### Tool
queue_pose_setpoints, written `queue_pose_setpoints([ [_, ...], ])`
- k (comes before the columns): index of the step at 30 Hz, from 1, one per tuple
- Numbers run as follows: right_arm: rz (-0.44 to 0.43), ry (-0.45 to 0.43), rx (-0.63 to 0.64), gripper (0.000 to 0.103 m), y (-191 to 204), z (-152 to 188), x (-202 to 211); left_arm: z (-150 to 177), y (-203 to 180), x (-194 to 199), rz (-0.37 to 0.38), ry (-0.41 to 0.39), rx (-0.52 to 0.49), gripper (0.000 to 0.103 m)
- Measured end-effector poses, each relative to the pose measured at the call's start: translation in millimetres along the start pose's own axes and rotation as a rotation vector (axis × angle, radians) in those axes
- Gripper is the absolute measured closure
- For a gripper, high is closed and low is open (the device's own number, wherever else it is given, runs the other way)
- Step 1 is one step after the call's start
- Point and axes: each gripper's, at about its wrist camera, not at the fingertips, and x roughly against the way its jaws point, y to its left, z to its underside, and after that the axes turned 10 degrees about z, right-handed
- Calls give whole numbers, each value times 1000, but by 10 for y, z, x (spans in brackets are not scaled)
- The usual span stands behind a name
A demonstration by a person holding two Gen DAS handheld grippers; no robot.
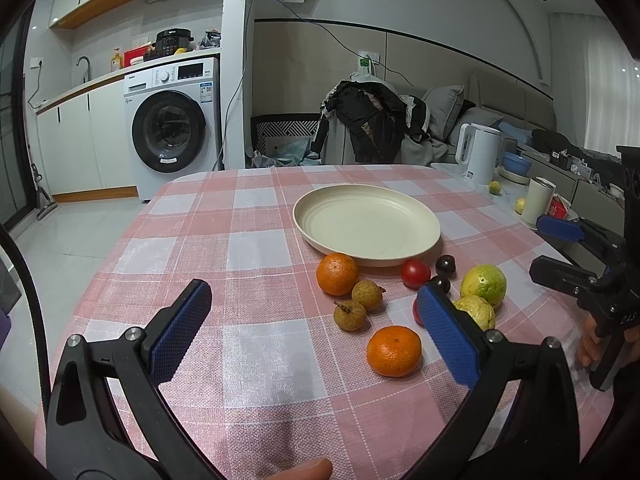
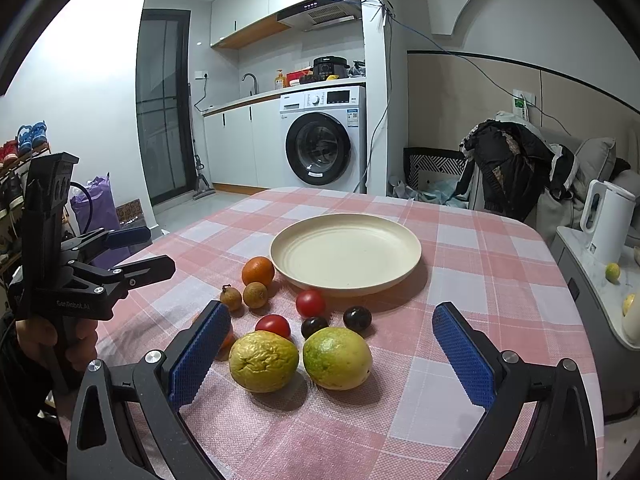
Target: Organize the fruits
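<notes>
An empty cream plate point(image 1: 366, 226) point(image 2: 346, 252) sits mid-table on the pink checked cloth. In front of it lie two oranges point(image 1: 337, 274) point(image 1: 394, 351), two longans point(image 1: 367, 295), two tomatoes point(image 2: 310, 303), two dark plums point(image 2: 357, 318), a wrinkled yellow fruit point(image 2: 263, 361) and a green-yellow one point(image 2: 337, 358). My left gripper point(image 1: 314, 292) point(image 2: 160, 250) is open above the cloth, short of the oranges and longans. My right gripper point(image 2: 331, 310) point(image 1: 536, 246) is open, its fingers flanking the two large fruits from the near side. Neither holds anything.
A side counter on the right carries a white kettle point(image 1: 478, 154), a white cup point(image 1: 538, 202), blue bowls and two small fruits point(image 1: 495, 187). A washing machine point(image 2: 320, 136) stands beyond the table's far edge. A chair draped with clothes point(image 1: 368, 120) stands behind the table.
</notes>
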Motion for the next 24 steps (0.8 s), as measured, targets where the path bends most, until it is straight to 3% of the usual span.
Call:
queue_pose_setpoints([
  [24, 1, 3, 6, 0, 3, 19, -23, 10, 52, -10, -38, 8, 15, 1],
])
